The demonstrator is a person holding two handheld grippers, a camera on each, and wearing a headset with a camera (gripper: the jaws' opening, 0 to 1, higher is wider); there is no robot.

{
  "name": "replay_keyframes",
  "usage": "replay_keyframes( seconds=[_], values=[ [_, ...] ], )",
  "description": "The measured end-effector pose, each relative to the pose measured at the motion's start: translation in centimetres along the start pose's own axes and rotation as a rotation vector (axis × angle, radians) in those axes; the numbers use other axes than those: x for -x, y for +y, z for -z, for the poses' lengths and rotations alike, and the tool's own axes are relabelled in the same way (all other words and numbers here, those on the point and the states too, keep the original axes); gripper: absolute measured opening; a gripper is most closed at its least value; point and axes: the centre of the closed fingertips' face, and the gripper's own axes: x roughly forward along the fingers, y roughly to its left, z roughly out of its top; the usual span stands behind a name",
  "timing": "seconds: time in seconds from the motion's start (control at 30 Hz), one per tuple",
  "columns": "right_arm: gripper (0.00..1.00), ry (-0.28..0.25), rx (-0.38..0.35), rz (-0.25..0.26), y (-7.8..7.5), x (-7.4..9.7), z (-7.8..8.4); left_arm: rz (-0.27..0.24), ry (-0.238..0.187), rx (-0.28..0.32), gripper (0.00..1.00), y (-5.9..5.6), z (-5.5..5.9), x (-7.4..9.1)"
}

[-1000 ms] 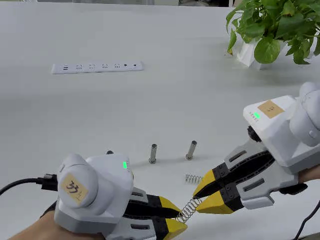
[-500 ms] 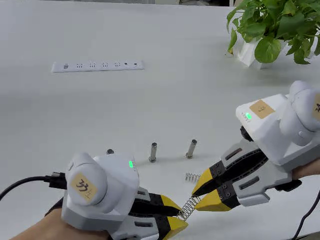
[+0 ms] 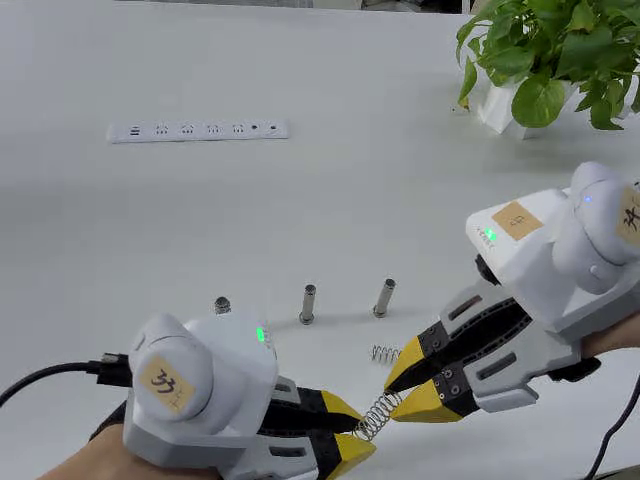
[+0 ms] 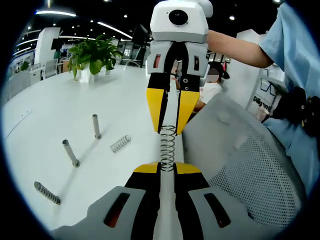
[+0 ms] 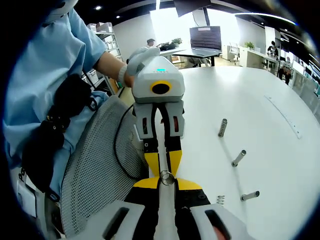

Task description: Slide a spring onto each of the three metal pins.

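- bench (image 3: 380,180): white, wide, carries everything I'm working with.
- plant (image 3: 545,50): green leaves in a white pot, far right corner of the bench, well apart from the pins.
- right gripper (image 3: 393,400): comes in from the right and points left and down; its fingers are clenched on one end of the held spring (image 3: 375,417).
- left gripper (image 3: 362,436): low at the front and points right; its fingers are clamped on the other end of the same spring. In the left gripper view the coil runs straight between the two sets of yellow tips.
- power strip (image 3: 197,130): white, lies flat at the far left, well apart from the work.
- middle pin (image 3: 308,304) and right pin (image 3: 383,298): both upright on the bench, bare metal, behind the grippers.
- left pin (image 3: 222,304): partly hidden behind the left gripper in the head view; in the left gripper view a fitted spring (image 4: 46,193) sits around it.
- loose spring (image 3: 384,353): lies flat on the bench just in front of the right pin, near the right gripper's tips; I can't tell if it touches them.
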Motion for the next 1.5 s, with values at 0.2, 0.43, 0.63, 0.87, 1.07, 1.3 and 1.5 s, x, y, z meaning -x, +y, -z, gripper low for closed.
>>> replay_keyframes(
  seconds=[0.2,0.43,0.63,0.87,1.07,1.3,1.5],
  values=[
    [0.17,-0.001,0.002,-0.003,0.1,0.0,-0.2,0.001,-0.013,0.001,0.06,-0.1,-0.2,0.0],
    [0.19,0.038,0.024,0.0,0.0,-0.1,0.1,-0.002,-0.019,-0.006,0.06,0.0,-0.5,-0.1],
    [0.17,0.114,0.058,-0.019,-0.1,-0.4,0.6,-0.007,-0.012,-0.017,0.06,0.2,-0.7,-0.3],
    [0.13,0.133,0.077,-0.05,-0.1,-0.7,0.1,-0.006,-0.017,-0.022,0.06,0.2,-1.1,-0.6],
    [0.11,0.156,0.085,-0.068,-0.1,-0.8,0.5,-0.007,-0.029,-0.026,0.06,0.3,-1.6,-0.7],
    [0.09,0.163,0.085,-0.08,0.0,-0.9,0.6,-0.01,-0.036,-0.033,0.06,0.3,-1.8,-0.6],
    [0.08,0.178,0.092,-0.085,-0.1,-1.1,0.7,-0.01,-0.043,-0.03,0.06,0.3,-2.0,-0.6]
  ],
)
